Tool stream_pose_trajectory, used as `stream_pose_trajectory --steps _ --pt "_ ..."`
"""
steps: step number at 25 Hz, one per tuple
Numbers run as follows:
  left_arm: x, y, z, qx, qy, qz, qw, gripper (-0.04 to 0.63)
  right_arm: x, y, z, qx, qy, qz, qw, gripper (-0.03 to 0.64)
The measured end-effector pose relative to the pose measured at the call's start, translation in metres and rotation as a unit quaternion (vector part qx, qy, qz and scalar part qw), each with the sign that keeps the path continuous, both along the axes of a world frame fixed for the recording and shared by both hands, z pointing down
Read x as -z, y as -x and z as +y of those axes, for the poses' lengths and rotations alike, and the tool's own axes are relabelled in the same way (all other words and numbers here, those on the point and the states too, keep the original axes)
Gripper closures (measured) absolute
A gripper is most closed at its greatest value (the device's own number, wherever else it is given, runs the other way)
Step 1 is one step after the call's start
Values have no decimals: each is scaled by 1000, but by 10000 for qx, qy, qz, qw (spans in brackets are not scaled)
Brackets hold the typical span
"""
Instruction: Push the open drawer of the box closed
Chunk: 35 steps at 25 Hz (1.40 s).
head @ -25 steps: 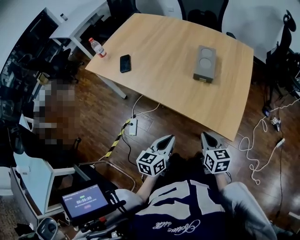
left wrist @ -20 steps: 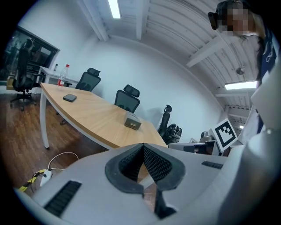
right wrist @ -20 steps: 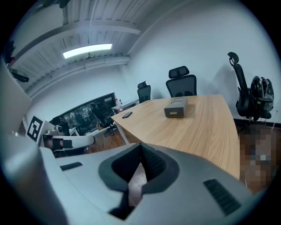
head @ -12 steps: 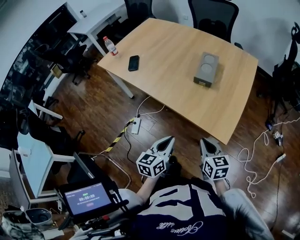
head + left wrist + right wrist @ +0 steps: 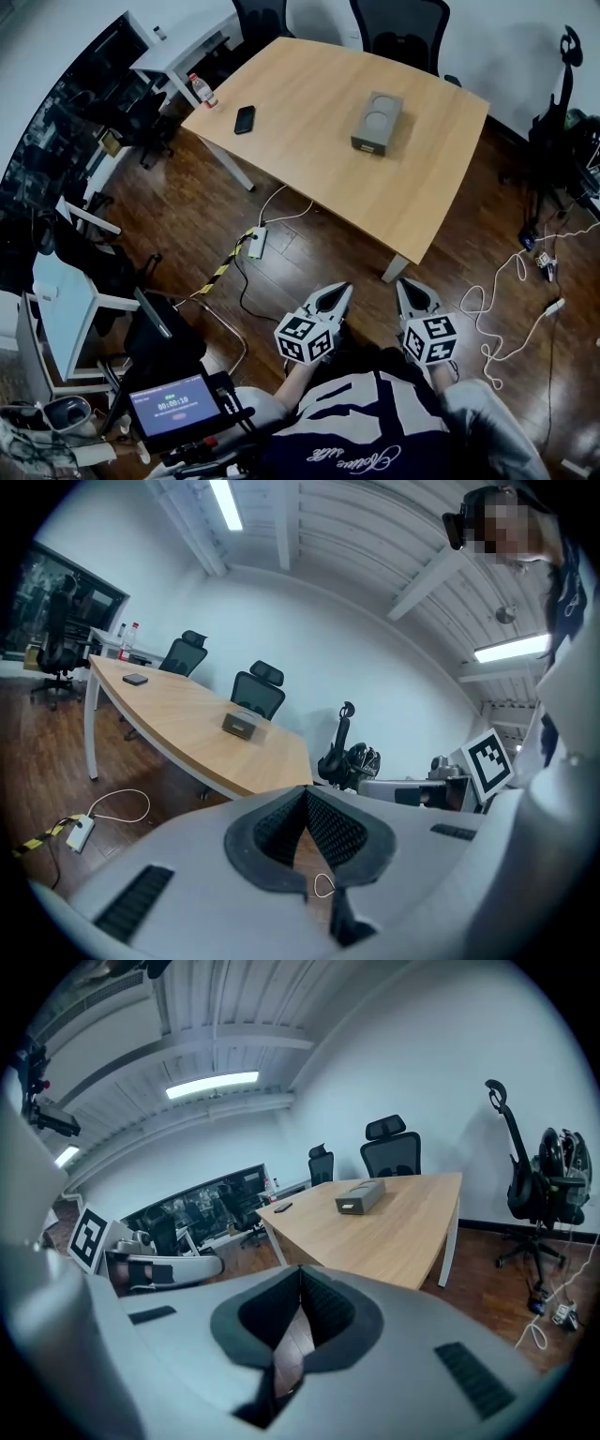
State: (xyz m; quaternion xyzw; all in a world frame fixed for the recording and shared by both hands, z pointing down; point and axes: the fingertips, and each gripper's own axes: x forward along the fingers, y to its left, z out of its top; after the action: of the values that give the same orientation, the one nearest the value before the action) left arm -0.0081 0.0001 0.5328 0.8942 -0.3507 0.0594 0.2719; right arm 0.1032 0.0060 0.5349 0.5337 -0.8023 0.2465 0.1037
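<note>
**Left gripper [image 5: 337, 293] and right gripper [image 5: 406, 287] shut on nothing; box [image 5: 377, 123] well ahead on the table [image 5: 309, 155]**

You hold both grippers low in front of your body. They sit side by side but apart, with their tips pointing toward the table. In the left gripper view [image 5: 305, 795] and the right gripper view [image 5: 300, 1273], the dark ribbed pads [image 5: 334, 831] meet at their tips. Nothing is between them.

Dark wood floor [image 5: 187, 220] fills most of the head view and lies under both grippers. A large light-wood table stands ahead of you, well apart from the grippers. Black office chairs [image 5: 401, 30] stand at its far side.

The grey box lies alone toward the right part of the tabletop, with two round recesses on its top. Its narrow end faces you. From here you cannot tell how far the drawer [image 5: 367, 147] stands out of it. Neither gripper is near it.

A black phone [image 5: 245, 119] lies flat near the table's left edge. A water bottle [image 5: 201, 91] stands upright at the far left corner.

On the floor, a white power strip [image 5: 256, 244] lies left of the grippers, between you and the table. A loose white cable [image 5: 511, 305] curls to the right of the right gripper.
</note>
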Motion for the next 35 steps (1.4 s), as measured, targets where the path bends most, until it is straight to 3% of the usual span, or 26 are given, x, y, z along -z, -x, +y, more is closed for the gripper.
stream_pose_trajectory --steps 7,13,19,35 --pt "-4 -3 72 367 -87 -153 9992 592 -1 1 57 491 -120 -151 9986 618" --pt "-8 19 78 655 -125 -261 9974 594 -8 23 62 832 -141 -218 9962 618" --pt "5 8 121 598 -220 -275 9976 594 7 15 98 863 -240 -265 9956 618" --pt "7 28 135 751 -343 -244 9963 594 8 36 109 1101 -368 -150 9931 618"
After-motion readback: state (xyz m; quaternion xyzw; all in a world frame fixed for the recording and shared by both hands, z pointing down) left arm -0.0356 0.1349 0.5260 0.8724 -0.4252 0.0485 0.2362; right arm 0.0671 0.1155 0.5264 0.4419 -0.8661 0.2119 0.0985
